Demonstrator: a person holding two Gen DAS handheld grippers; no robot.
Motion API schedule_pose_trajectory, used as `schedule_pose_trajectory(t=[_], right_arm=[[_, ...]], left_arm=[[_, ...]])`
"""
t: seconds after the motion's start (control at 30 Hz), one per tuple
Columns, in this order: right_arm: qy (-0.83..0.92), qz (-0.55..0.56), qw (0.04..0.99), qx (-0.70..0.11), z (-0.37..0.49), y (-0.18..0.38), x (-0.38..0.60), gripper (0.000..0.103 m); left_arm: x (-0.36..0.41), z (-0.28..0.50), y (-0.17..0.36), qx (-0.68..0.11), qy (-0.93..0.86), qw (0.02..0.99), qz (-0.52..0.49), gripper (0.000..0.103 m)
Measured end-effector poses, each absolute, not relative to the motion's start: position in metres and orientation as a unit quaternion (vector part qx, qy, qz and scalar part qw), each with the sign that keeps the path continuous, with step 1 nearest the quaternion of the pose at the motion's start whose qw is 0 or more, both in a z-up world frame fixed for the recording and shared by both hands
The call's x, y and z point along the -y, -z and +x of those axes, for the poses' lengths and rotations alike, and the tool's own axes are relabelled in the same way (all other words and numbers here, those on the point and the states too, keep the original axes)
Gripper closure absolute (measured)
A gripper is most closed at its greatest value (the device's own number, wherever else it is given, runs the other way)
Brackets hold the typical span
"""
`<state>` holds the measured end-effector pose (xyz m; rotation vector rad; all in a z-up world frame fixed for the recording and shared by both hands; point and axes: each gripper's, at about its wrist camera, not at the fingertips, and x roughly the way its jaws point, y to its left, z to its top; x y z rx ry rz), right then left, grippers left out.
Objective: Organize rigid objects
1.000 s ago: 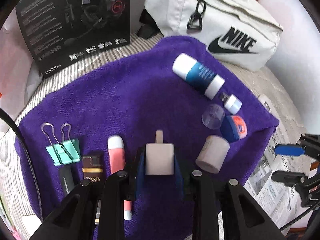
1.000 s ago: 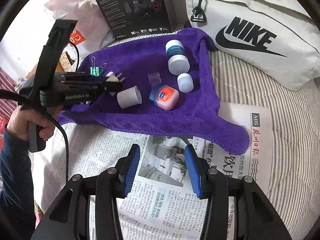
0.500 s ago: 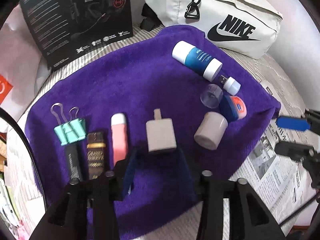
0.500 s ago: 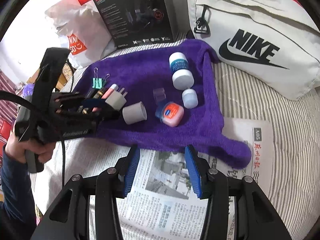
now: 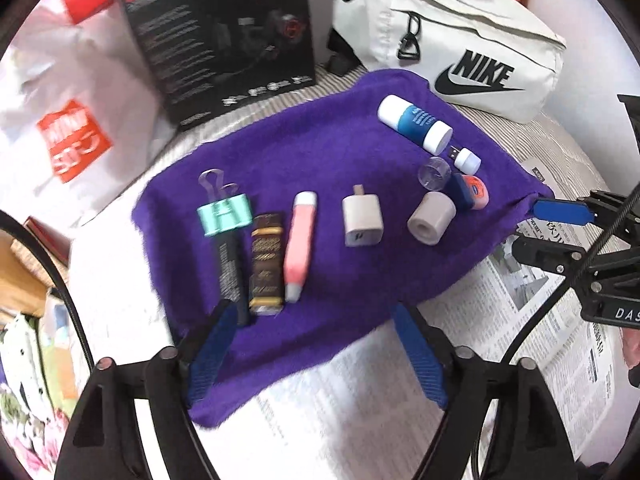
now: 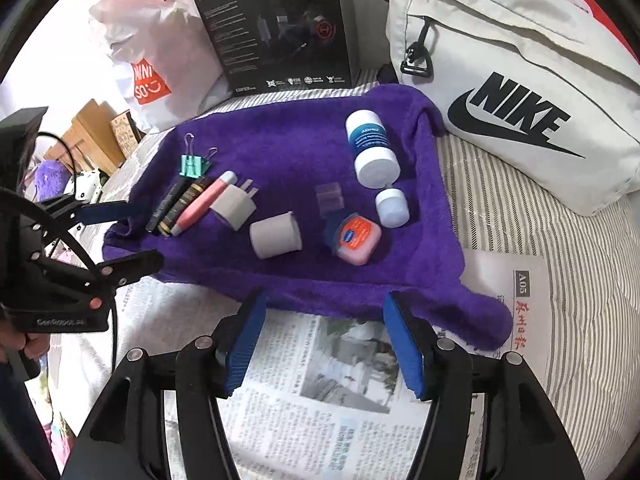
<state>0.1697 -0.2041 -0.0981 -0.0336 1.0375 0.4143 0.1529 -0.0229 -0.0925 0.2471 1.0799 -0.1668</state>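
On the purple towel (image 5: 320,152) lie, in a row, a teal binder clip (image 5: 226,216), a black stick (image 5: 230,276), a brown bar (image 5: 266,264), a pink tube (image 5: 300,248) and a beige charger plug (image 5: 362,220). To their right sit a beige cylinder (image 5: 431,218), a Vaseline tin (image 6: 356,238), a clear cap (image 5: 434,171), a small white cap (image 6: 392,208) and a blue-white bottle (image 6: 372,148). My left gripper (image 5: 316,344) hovers over the towel's near edge, its jaws opening with nothing between them. My right gripper (image 6: 324,336) hangs above the newspaper, its jaws also opening and empty.
A white Nike bag (image 6: 520,80) lies behind the towel on the right, with a black headset box (image 6: 276,24) and a white shopping bag (image 5: 68,132) behind it on the left. Newspaper (image 6: 320,400) covers the striped bedding in front. A hand (image 6: 24,344) holds the left gripper.
The left gripper let go of the beige charger plug, opened wide and drew back and up from it. The right gripper's jaws widened while it stayed over the newspaper.
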Motion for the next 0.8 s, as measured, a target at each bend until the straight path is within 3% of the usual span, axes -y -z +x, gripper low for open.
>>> schedule_pose_trajectory(t=[0.1,0.17,0.33,0.8], right_arm=[[-0.198,-0.018,0.851,-0.487,0.160,0.091,0.201,0.023],[-0.197,-0.020,0.852,-0.484,0.151,0.086,0.199,0.020],[-0.186,-0.023,0.853,-0.487,0.131,0.075,0.200,0.000],[-0.153,-0.023,0.869,-0.471,0.086,0.038,0.208,0.000]], left_arm=[[0.015,0.140,0.084,-0.502,0.060,0.856,0.104,0.015],[0.008,0.131,0.078,-0.500,0.056,0.861,0.083,0.011],[-0.004,0.108,0.067,-0.496,0.035,0.867,0.041,0.011],[0.000,0.061,0.044,-0.479,0.008,0.878,0.009,0.011]])
